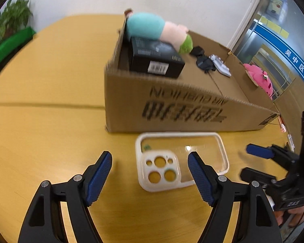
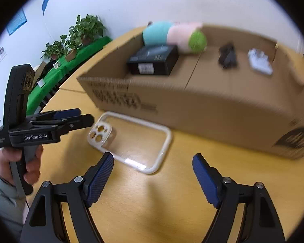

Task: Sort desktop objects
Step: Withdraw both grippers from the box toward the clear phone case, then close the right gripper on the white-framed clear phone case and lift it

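Clear phone case (image 2: 131, 141) lies beside cardboard box (image 2: 212, 109).

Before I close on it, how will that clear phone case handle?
The phone case lies flat and open-side up, so it probably slides rather than tips. Its thin clear back and glossy rim suggest it is light, slightly flexible and slippery. The left tool may need an edge grip.

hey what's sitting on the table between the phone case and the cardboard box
Nothing: only a narrow strip of bare wooden table separates the clear phone case from the cardboard box. It shows in both wrist views.
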Action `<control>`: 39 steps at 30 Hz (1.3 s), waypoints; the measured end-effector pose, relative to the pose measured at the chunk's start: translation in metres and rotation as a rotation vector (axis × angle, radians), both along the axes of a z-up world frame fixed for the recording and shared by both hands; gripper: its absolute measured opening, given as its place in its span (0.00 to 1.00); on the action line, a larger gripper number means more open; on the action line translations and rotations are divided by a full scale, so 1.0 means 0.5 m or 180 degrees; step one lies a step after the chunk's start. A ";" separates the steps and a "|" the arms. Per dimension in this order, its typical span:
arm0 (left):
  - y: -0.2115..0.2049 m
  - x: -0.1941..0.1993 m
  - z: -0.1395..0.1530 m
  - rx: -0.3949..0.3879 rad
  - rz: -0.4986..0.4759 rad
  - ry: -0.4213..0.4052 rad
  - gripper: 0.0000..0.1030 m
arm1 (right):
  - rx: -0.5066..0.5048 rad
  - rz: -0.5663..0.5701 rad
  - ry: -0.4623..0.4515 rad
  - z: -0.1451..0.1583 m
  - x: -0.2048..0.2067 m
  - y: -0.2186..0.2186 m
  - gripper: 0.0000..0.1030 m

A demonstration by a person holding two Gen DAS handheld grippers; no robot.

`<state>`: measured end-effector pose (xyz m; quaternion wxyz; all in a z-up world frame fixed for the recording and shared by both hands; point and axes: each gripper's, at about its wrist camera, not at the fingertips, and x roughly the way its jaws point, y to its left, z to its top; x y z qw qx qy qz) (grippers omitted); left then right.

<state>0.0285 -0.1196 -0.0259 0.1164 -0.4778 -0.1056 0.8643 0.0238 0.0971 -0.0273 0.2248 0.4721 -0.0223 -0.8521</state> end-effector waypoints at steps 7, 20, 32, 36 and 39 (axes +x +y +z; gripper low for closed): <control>0.024 -0.012 -0.028 0.0303 -0.0157 -0.0122 0.70 | 0.0031 0.0209 -0.0061 -0.046 -0.034 -0.028 0.78; 0.085 0.020 0.038 0.0331 -0.0439 0.0175 0.68 | -0.0246 0.0210 0.0348 0.008 0.034 0.033 0.80; 0.139 0.068 0.058 0.0492 -0.0605 0.0211 0.68 | -0.0382 0.0038 0.0686 0.033 0.125 0.141 0.80; 0.133 0.082 0.033 0.0379 -0.0449 0.0018 0.68 | -0.0362 -0.0254 0.0508 0.008 0.115 0.180 0.80; 0.137 0.084 0.008 0.0313 -0.0372 -0.0089 0.68 | -0.0330 -0.0444 0.0334 -0.013 0.084 0.197 0.80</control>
